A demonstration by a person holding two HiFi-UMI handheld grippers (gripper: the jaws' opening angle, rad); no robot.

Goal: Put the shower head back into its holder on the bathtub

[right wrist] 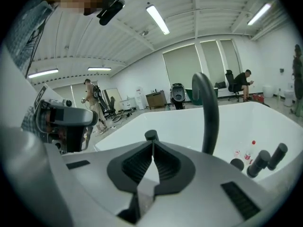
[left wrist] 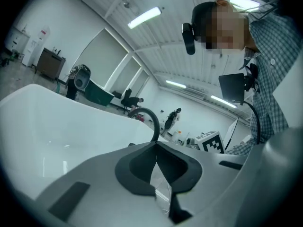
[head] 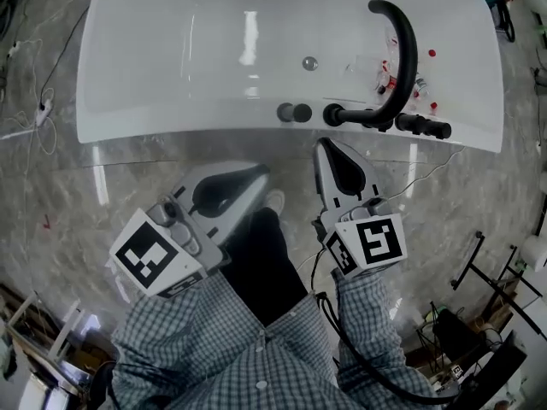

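Closed and empty, the right gripper [head: 323,147] hangs over the marbled floor [head: 77,203] just short of the white bathtub [head: 171,133]. Its tip aims at the black fittings along the near rim. The left gripper [head: 259,174] sits beside it, also shut on nothing and well clear of the tub. Each gripper's own view shows the same thing: the right gripper's dark pads [right wrist: 142,167] meet at the tips with only bare tub beyond, and the left gripper's pads [left wrist: 142,171] meet the same way.

The black shower head [head: 423,126] lies level along the rim at the tub's right end, just beside the foot of the arched spout [head: 402,49]. It appears to rest where its holder would be, though the holder is too small to make out and whether the head is fully seated cannot be told. Two round knobs [head: 293,112] stand further left on the same rim, and small red-capped bottles [head: 389,79] lie inside the tub under the spout.

With both pairs of jaws together, nothing carried and the checked sleeves [head: 376,314] drawn in close to the body, the pose looks like standing off from the fittings. The placing looks done or nearly so. The one risk is a head only laid on the rim, which could roll off.
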